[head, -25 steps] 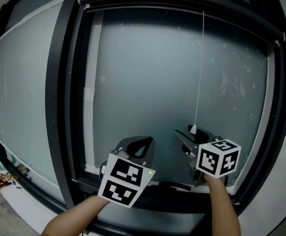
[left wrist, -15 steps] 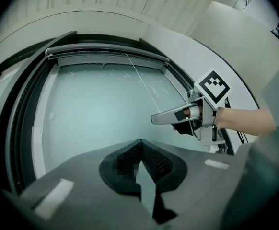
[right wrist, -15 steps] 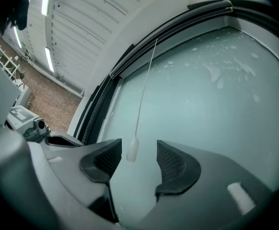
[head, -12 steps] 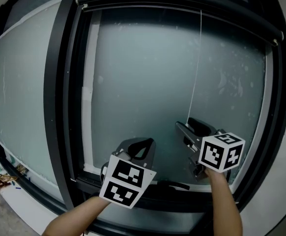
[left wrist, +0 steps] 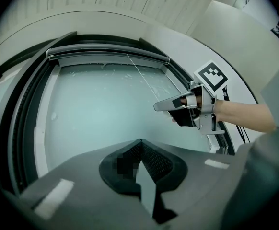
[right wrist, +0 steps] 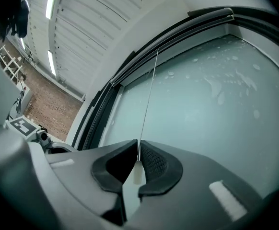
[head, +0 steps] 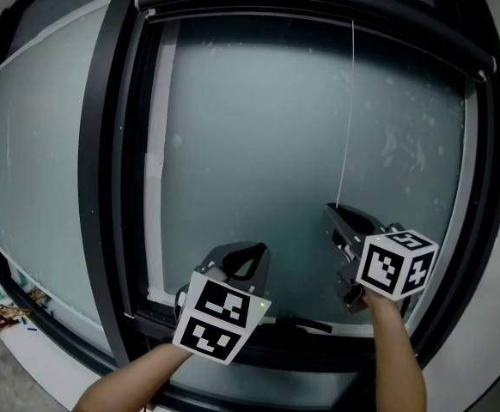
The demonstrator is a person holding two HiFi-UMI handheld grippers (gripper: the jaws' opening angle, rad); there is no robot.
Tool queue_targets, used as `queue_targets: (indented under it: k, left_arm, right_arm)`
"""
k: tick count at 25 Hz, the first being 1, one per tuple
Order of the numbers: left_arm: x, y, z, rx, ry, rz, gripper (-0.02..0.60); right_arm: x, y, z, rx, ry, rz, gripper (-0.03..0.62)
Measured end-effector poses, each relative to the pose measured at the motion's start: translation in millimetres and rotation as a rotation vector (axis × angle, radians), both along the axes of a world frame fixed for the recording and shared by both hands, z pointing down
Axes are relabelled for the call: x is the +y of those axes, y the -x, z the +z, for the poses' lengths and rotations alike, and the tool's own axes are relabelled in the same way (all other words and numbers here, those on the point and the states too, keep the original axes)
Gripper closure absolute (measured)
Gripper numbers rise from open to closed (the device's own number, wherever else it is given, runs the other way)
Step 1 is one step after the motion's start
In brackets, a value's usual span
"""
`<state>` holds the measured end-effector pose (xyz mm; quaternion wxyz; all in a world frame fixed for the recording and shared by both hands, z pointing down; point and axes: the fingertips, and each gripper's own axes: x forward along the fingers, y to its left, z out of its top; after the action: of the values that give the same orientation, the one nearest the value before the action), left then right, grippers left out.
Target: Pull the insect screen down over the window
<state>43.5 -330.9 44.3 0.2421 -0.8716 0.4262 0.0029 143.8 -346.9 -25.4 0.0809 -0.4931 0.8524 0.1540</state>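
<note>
The pull cord runs straight up from our right gripper, whose jaws are closing on it, to the screen roller; our left gripper sits shut and empty.

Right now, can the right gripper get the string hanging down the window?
Yes, it seems so: the string hangs between the closing jaws of the right gripper, with nothing in the way.

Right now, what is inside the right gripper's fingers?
The right gripper is closing on the white pull cord, its end toggle sitting between the fingers. Where they pinch, the cord is covered.
</note>
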Motion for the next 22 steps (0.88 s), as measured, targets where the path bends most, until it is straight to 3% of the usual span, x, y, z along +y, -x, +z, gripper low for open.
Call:
queue_targets:
  k: [6,11,18,22]
  left_arm:
    - [-1,-5,-4,-0.006,-0.014,0.008,0.568]
    - [-8,1,-22,-0.043,-0.084,-0.034,0.568]
    - [4,7,-98,-0.126,-0.304,-0.125,0.568]
    - [22,22,-158,-0.119,-0.464,-0.176,0.568]
  right_arm:
    - [5,1,2,-0.074,0.012,-0.075,0.574]
    - [11,7,5,-0.089,0.006,-0.077,0.572]
    - [16,12,28,-0.109,0.003,-0.045,0.572]
    - [27,22,31,-0.115,-0.024,-0.031,0.571]
